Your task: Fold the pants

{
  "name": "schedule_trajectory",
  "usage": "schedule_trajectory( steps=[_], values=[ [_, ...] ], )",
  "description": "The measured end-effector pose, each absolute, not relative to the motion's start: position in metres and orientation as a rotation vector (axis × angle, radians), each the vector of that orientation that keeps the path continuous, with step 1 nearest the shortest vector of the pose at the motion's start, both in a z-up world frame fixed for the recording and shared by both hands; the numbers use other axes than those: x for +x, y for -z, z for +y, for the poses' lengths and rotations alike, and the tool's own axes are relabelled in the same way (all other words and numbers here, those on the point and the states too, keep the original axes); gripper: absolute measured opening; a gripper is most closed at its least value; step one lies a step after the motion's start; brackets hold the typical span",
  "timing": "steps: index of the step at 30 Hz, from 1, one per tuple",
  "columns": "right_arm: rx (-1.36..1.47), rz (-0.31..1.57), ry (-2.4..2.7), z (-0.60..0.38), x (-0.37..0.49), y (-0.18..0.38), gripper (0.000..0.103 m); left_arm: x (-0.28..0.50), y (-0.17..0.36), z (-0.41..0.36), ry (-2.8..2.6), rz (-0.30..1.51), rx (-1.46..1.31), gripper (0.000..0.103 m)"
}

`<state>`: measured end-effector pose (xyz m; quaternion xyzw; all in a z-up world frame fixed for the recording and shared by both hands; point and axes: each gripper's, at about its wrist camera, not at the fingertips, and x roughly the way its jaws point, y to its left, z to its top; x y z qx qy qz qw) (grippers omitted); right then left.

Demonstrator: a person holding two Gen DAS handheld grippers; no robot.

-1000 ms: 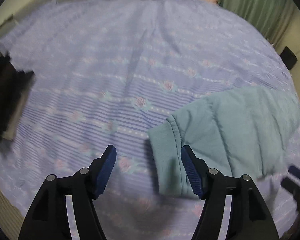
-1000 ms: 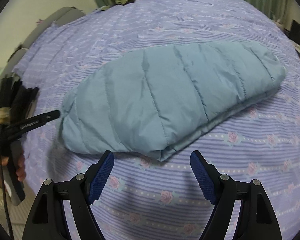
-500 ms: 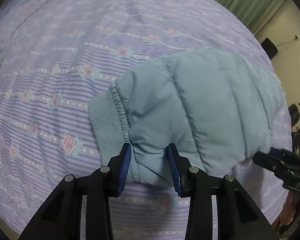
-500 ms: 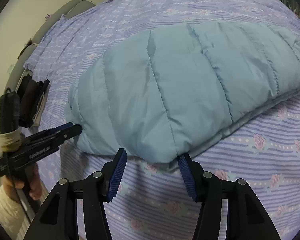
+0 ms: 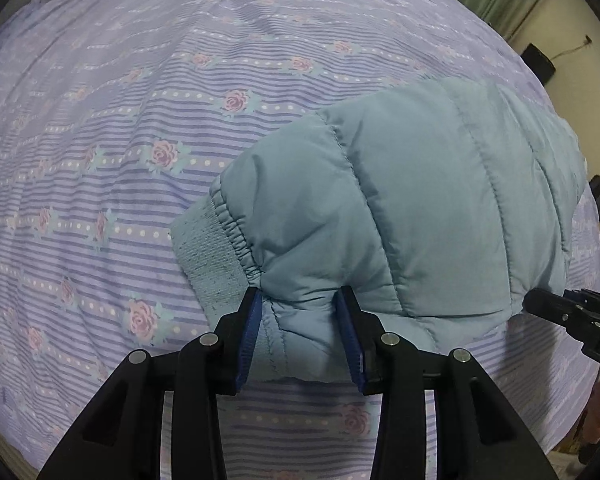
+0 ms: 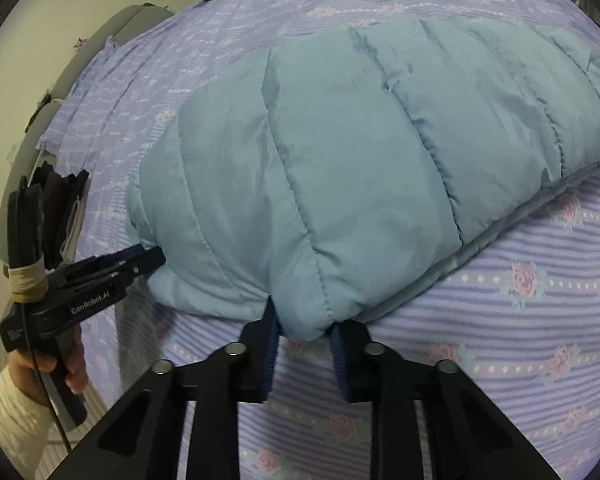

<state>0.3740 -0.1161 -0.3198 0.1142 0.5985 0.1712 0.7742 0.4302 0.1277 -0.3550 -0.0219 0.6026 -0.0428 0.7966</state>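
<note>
The bed [image 5: 148,92] carries the quilted pants [image 5: 420,200], lying folded lengthwise across its middle; your left gripper [image 5: 299,320] pinches the near edge by the cuff [image 5: 208,256]; your right gripper [image 6: 302,338] pinches the same edge further along; lift both evenly, keeping layers stacked, before folding over.

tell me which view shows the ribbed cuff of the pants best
The left wrist view. There the ribbed cuff lies in plain sight on the bedsheet, beside the left tongs, which pinch the quilted pants. The right wrist view shows only the quilted body and folded edge; no cuff is visible.
</note>
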Motion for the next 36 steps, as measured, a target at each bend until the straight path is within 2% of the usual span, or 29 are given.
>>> schedule_trajectory(
  steps=[2, 13, 15, 17, 18, 20, 25, 29, 32, 36],
  values=[
    [0.26, 1.298, -0.358, -0.117, 0.368, 0.316, 0.016, 0.433, 0.352, 0.126, 0.087, 1.297, -0.036, 0.039],
    [0.316, 1.341, -0.348, -0.126, 0.356, 0.33, 0.015, 0.436, 0.355, 0.112, 0.078, 1.306, 0.018, 0.04],
    [0.313, 1.32, -0.342, -0.129, 0.354, 0.323, 0.023, 0.432, 0.354, 0.111, 0.064, 1.304, 0.023, 0.041],
    [0.277, 1.297, -0.301, -0.133, 0.35, 0.312, 0.048, 0.429, 0.346, 0.106, 0.019, 1.299, 0.056, 0.053],
    [0.261, 1.259, -0.284, -0.139, 0.346, 0.302, 0.053, 0.425, 0.337, 0.102, -0.028, 1.281, 0.094, 0.058],
    [0.25, 1.186, -0.227, -0.159, 0.338, 0.282, 0.066, 0.415, 0.32, 0.094, -0.053, 1.232, 0.133, 0.056],
    [0.228, 1.02, -0.046, -0.232, 0.341, 0.246, 0.074, 0.393, 0.271, 0.044, 0.059, 1.102, 0.134, 0.056],
    [0.237, 0.961, 0.025, -0.287, 0.372, 0.243, 0.074, 0.398, 0.254, -0.023, 0.206, 1.008, 0.146, 0.055],
    [0.292, 0.943, 0.048, -0.319, 0.399, 0.25, 0.074, 0.419, 0.26, -0.061, 0.271, 0.979, 0.124, 0.047],
    [0.436, 0.943, 0.066, -0.352, 0.431, 0.275, 0.074, 0.445, 0.278, -0.086, 0.316, 1.0, 0.046, 0.03]
  ],
)
